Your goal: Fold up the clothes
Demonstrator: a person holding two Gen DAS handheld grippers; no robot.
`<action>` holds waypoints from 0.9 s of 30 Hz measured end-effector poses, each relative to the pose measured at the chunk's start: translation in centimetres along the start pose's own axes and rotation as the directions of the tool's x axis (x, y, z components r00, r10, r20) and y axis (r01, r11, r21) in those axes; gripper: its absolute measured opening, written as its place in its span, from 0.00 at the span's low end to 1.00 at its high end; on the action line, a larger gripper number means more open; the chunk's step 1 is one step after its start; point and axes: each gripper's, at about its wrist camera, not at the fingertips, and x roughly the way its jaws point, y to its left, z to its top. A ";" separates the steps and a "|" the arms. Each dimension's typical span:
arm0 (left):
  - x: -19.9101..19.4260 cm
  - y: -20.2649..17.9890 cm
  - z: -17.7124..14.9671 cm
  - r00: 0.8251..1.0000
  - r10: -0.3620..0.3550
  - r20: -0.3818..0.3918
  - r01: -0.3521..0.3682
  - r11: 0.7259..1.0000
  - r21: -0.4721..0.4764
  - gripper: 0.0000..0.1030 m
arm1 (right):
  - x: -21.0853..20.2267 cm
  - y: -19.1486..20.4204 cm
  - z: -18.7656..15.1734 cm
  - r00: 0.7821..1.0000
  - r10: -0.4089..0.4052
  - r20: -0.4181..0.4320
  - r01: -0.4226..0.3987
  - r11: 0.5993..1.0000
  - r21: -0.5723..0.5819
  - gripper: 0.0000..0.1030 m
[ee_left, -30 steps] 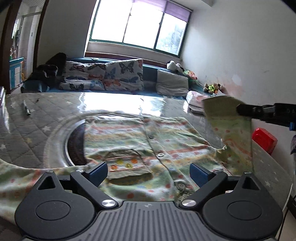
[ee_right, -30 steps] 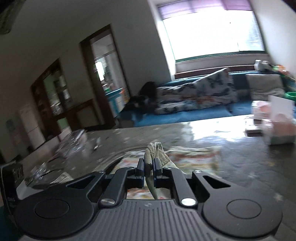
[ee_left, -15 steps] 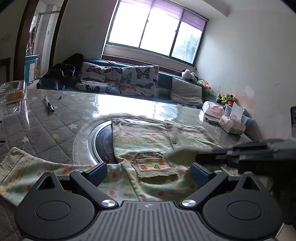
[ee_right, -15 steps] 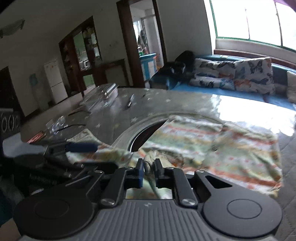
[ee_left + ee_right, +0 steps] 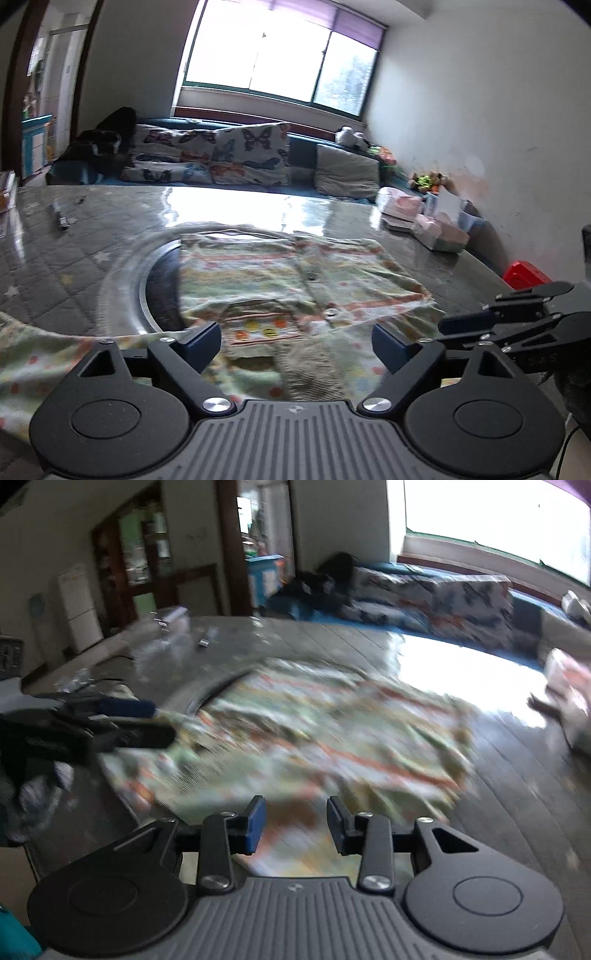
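Note:
A pale green child's shirt with stripes, dots, buttons and a chest pocket lies face up on the quilted table. One sleeve lies folded across its front, the ribbed cuff near me. The other sleeve is spread out to the left. My left gripper hovers open over the shirt's near edge, holding nothing. My right gripper sits at the shirt's right side. In the blurred right wrist view it is open above the shirt, with the left gripper at the left.
A round metal ring is set into the table under the shirt's left part. Tissue packs stand at the far right, a red object beyond the right edge, a pen at the far left. A sofa lies behind.
My right gripper carried the sleeve across the shirt front, let it go, opened and drew back to the right. The left gripper stayed open.

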 end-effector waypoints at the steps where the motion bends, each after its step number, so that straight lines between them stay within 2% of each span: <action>1: 0.3 -0.3 0.0 1.000 -0.011 -0.004 0.011 1.000 0.006 0.80 | -0.1 -0.8 -0.6 1.000 -0.014 -0.010 0.014 1.000 0.017 0.36; 6: 1.9 -1.8 -0.3 0.997 -0.057 -0.050 0.058 0.998 0.031 0.62 | 0.0 -3.7 -3.0 0.997 -0.062 -0.047 0.065 0.995 0.073 0.36; 8: 2.3 -2.2 -0.5 0.996 -0.065 -0.063 0.068 0.997 0.044 0.58 | -0.3 -4.1 -3.1 0.996 -0.075 -0.053 0.078 0.995 0.062 0.36; 13: 2.7 -2.9 -0.5 0.995 -0.079 -0.063 0.083 0.995 0.062 0.50 | -0.7 -4.6 -2.0 0.996 -0.088 -0.015 0.088 0.995 0.044 0.36; 17: 3.2 -3.4 -0.6 0.991 -0.105 -0.077 0.110 0.991 0.070 0.42 | 0.5 -4.8 -0.2 0.997 -0.071 0.027 0.070 0.997 0.042 0.38; 24: 4.4 -2.3 -1.3 0.993 -0.039 -0.113 0.049 0.995 0.092 0.37 | 3.8 -6.0 0.5 0.997 -0.074 -0.009 0.074 0.994 0.078 0.38; 27: 4.8 -1.6 -1.5 0.992 -0.005 -0.126 0.018 0.995 0.098 0.37 | 4.0 -6.2 0.4 0.998 -0.069 -0.009 0.070 0.994 0.079 0.38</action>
